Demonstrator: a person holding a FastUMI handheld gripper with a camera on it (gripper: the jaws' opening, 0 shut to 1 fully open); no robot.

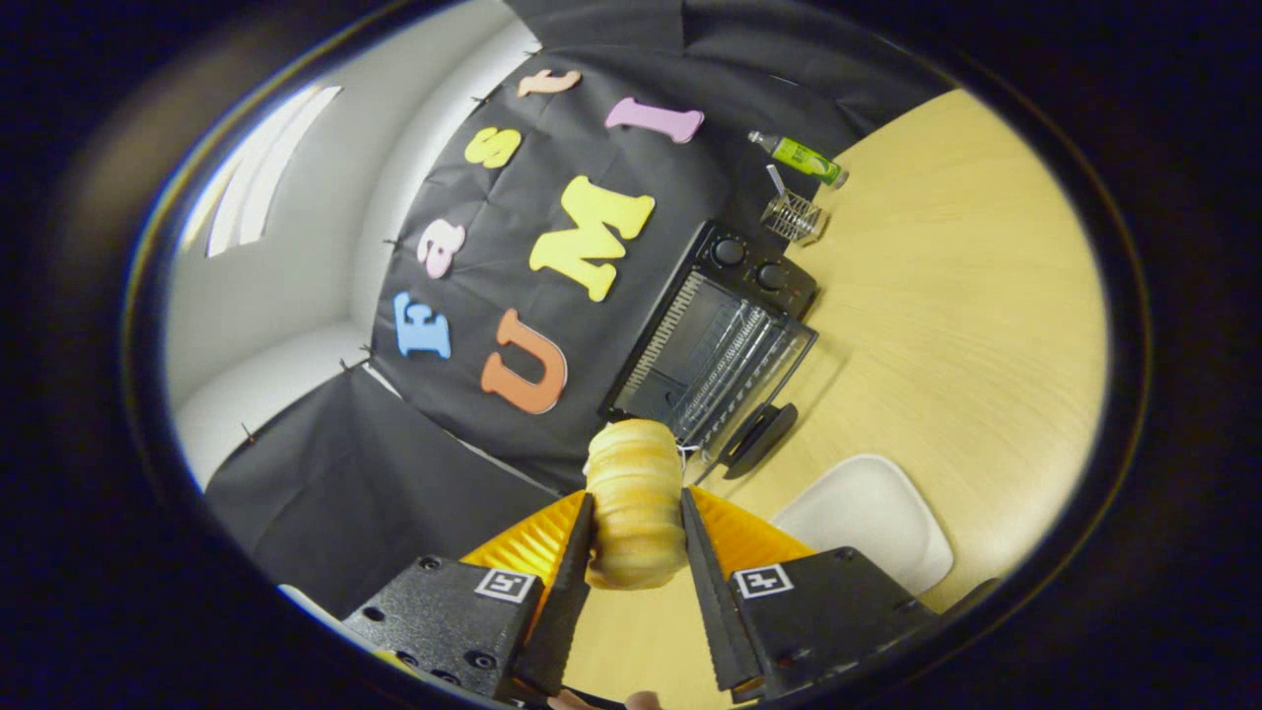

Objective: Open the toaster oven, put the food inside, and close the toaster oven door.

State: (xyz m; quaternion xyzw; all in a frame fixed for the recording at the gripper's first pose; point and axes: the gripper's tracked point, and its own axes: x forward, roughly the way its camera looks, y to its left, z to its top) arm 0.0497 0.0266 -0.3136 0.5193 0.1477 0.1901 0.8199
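Observation:
A tan, ridged bread roll (634, 503) sits between my fingers, and my gripper (636, 528) is shut on it, lifted above the wooden table (946, 325). Beyond the fingers stands the black toaster oven (710, 345) against the booth wall. Its glass door (749, 380) hangs open, folded down toward the table, with the dark handle (757, 439) nearest me. The wire rack shows inside the oven. Two knobs (747, 264) sit at the oven's far end. The view is tilted, so the oven lies at a slant.
A white plate (873, 518) lies on the table just beyond my right finger. A green bottle (801, 158) lies past the oven by the wall, with a small wire holder (791, 215) beside it. Black cloth forms the wall behind the oven.

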